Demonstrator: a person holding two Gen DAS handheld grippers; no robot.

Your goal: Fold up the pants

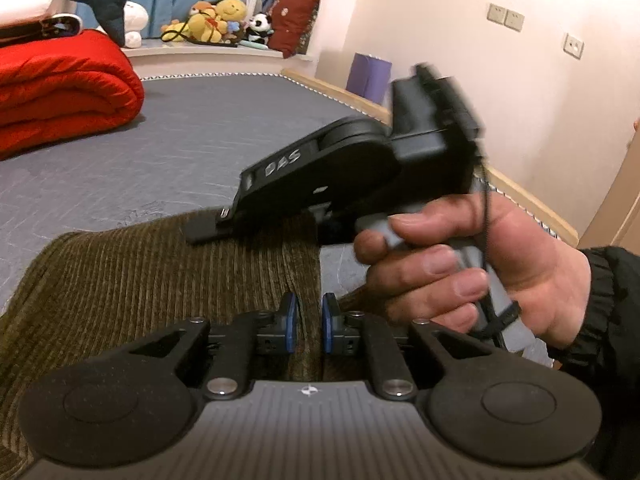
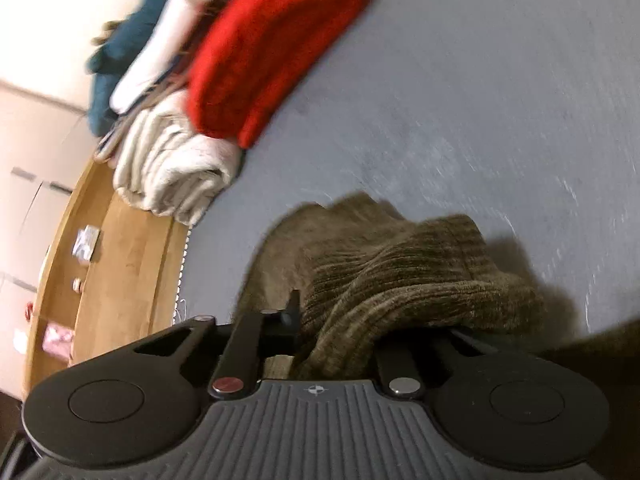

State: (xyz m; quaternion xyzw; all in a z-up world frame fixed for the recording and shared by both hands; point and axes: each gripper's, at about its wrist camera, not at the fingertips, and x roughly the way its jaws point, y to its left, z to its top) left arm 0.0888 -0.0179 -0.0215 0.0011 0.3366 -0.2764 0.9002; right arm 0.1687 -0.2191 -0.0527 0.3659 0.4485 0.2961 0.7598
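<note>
Brown ribbed pants [image 1: 168, 280] lie on a grey bed [image 1: 180, 152], bare sheet open beyond them as far as the red quilt [image 1: 60, 84] at the left and the piped far edge below a ledge of soft toys [image 1: 220, 20]. The left gripper [image 1: 310, 322] stands over the cloth, its jaws nearly closed on a raised fold. The right gripper [image 1: 208, 230], held in a hand [image 1: 480, 272], has its jaws clamped on a bunched end of the pants, lifted off the sheet near the bed's wooden side rail [image 2: 120, 248].
</note>
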